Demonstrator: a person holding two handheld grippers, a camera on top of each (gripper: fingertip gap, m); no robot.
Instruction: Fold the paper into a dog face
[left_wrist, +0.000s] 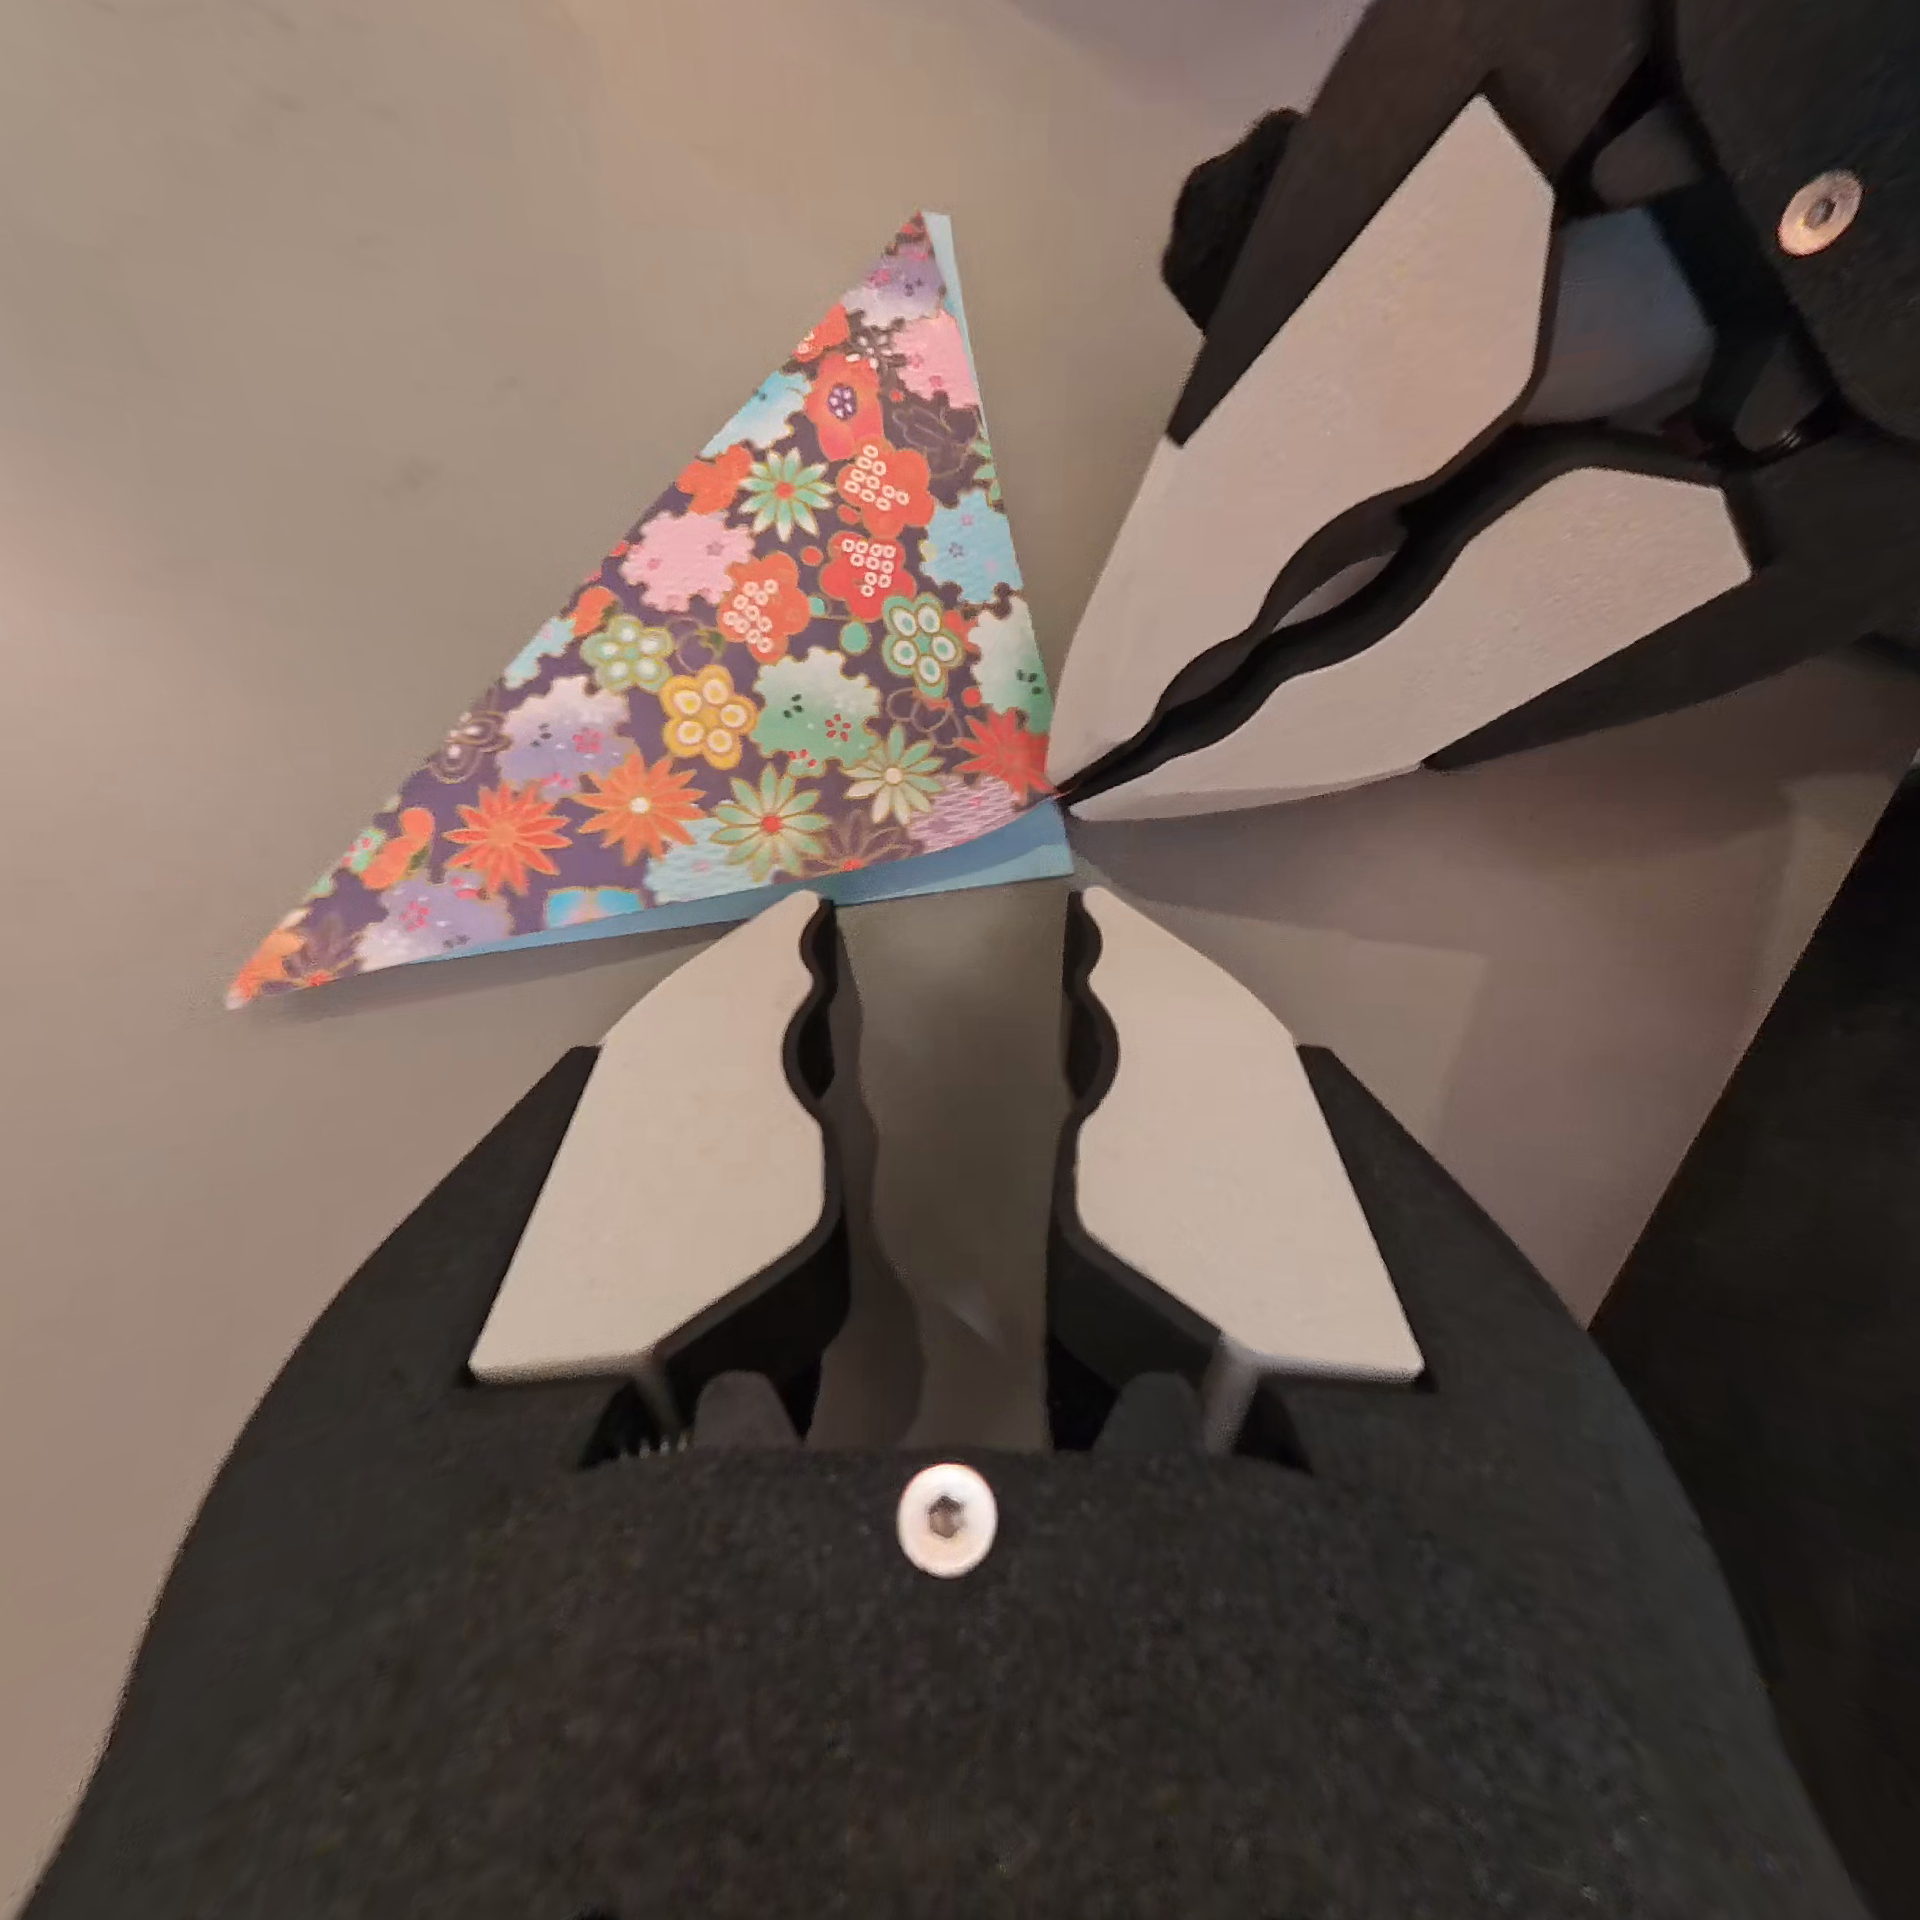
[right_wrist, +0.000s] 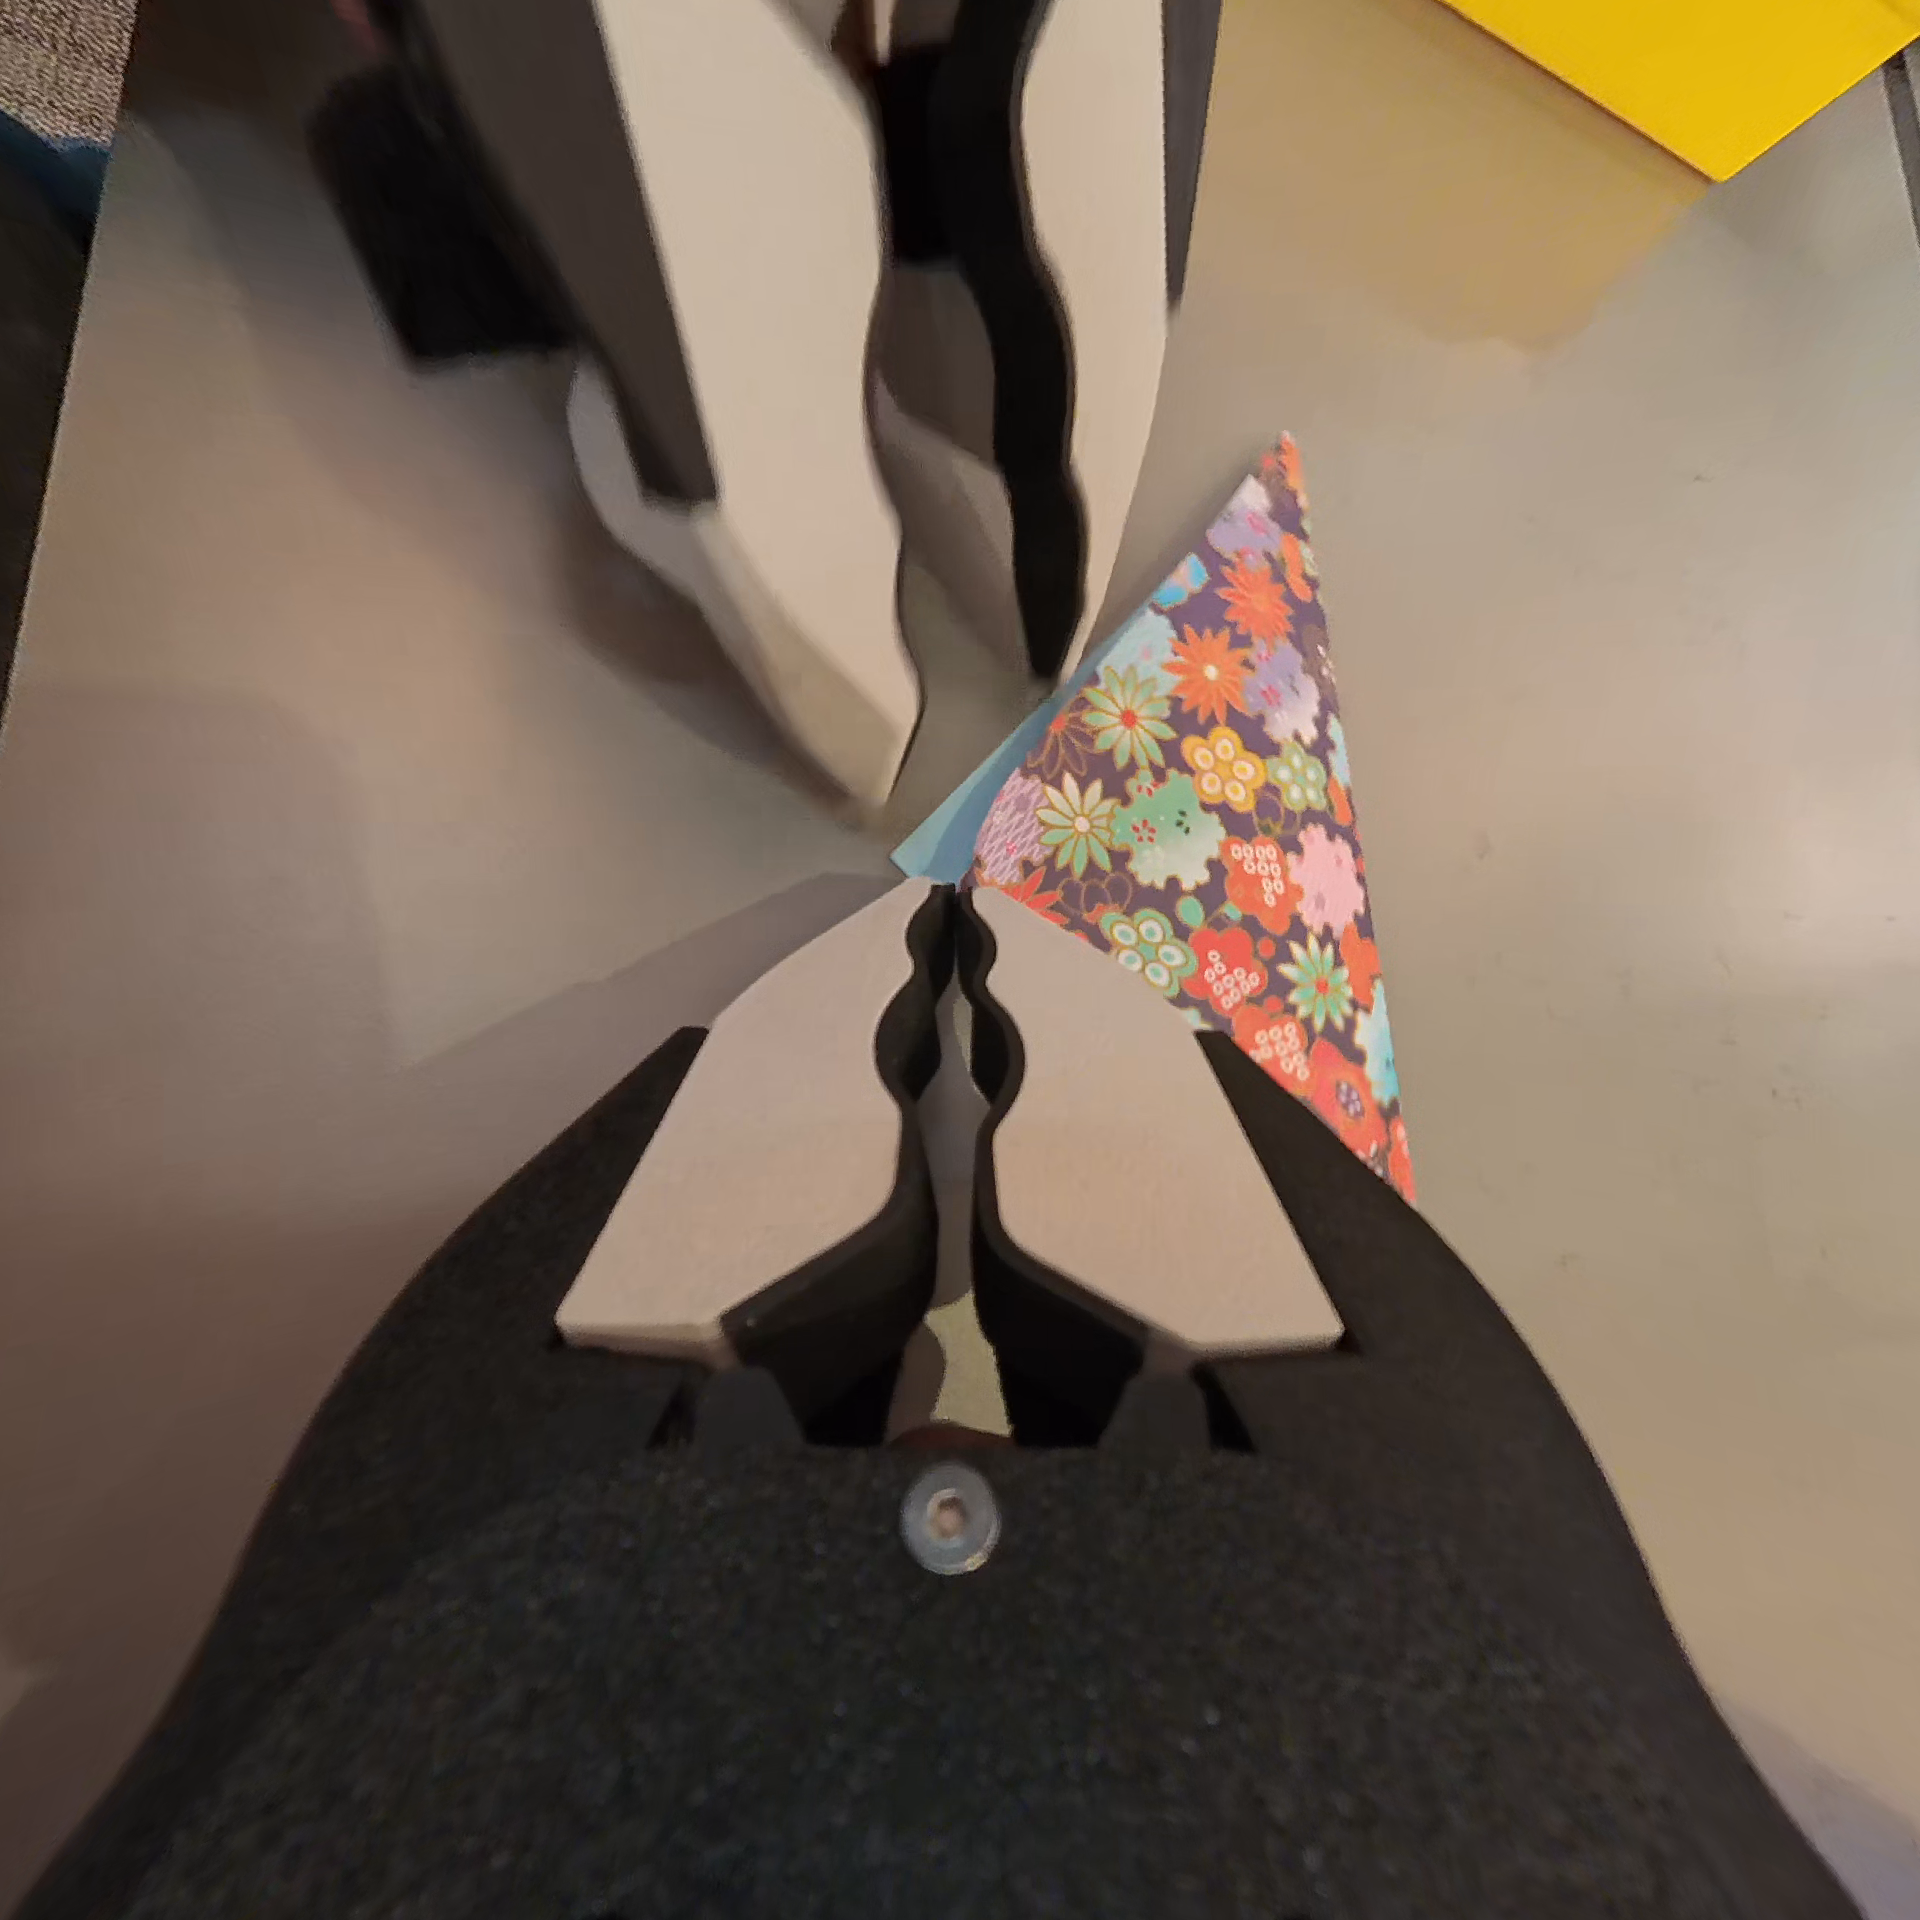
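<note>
The paper (left_wrist: 748, 665) is folded into a triangle, floral side up, with a light blue layer showing along its near edge. It lies flat on the beige table (left_wrist: 312, 416). My left gripper (left_wrist: 951, 914) is open and empty, its tips just short of the paper's near edge. My right gripper (left_wrist: 1068, 792) comes in from the right, shut, with its tips pinching the corner of the floral top layer. In the right wrist view the paper (right_wrist: 1226, 831) lies to the right of my right gripper (right_wrist: 951, 902), and the left gripper (right_wrist: 966, 727) stands open just beyond it.
A yellow flat object (right_wrist: 1683, 73) lies at the far right corner in the right wrist view. The table's edge (right_wrist: 62, 416) runs along the left there, with dark floor beyond. A dark edge (left_wrist: 1766, 1143) runs along the right of the left wrist view. The tips of both grippers are at nearly the same place. Between my left fingertips and the yellow flat object (right_wrist: 1683, 73) there is roughly 35 cm.
</note>
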